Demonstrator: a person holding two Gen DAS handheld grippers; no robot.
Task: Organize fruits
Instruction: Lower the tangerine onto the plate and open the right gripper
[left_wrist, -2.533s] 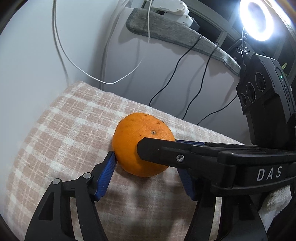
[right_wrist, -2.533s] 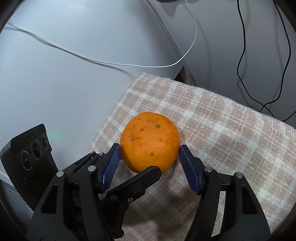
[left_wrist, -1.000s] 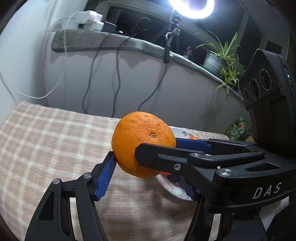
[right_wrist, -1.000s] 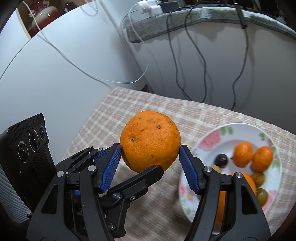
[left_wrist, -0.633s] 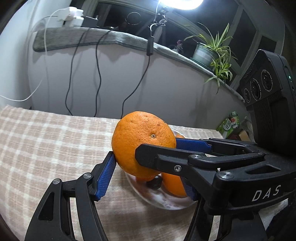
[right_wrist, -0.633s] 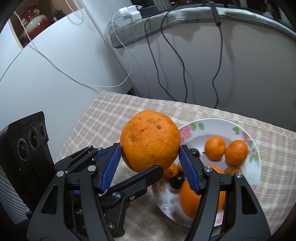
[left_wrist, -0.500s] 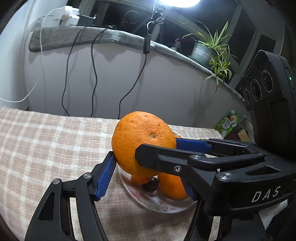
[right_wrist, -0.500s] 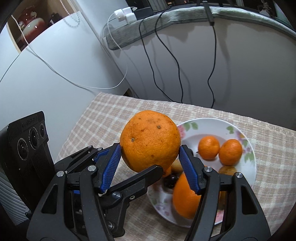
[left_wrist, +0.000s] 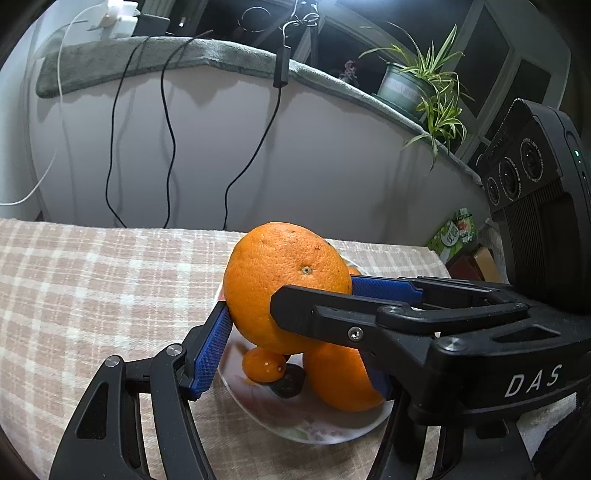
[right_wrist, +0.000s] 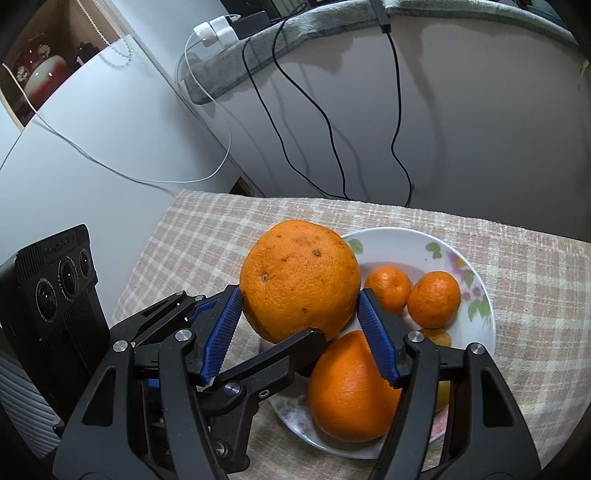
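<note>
A large orange (left_wrist: 284, 280) is held in the air between both grippers, above the near edge of a white floral plate (right_wrist: 410, 240). My left gripper (left_wrist: 291, 328) is shut on the orange, and my right gripper (right_wrist: 299, 328) is shut on the same orange (right_wrist: 299, 277) from the other side. The plate (left_wrist: 295, 428) holds another large orange (right_wrist: 351, 387), two small mandarins (right_wrist: 434, 299), a small orange fruit (left_wrist: 263, 365) and a dark fruit (left_wrist: 290, 382). Part of the plate is hidden behind the held orange.
The plate sits on a beige checked cloth (left_wrist: 92, 280). Black cables (right_wrist: 325, 122) and a white cable hang on the wall behind. A potted plant (left_wrist: 417, 88) stands on the grey ledge. Green packaging (left_wrist: 456, 236) lies beyond the table's right end.
Both grippers lifted the orange off the cloth at the table's far left and carried it right. It now hangs over the plate, which has come closer.
</note>
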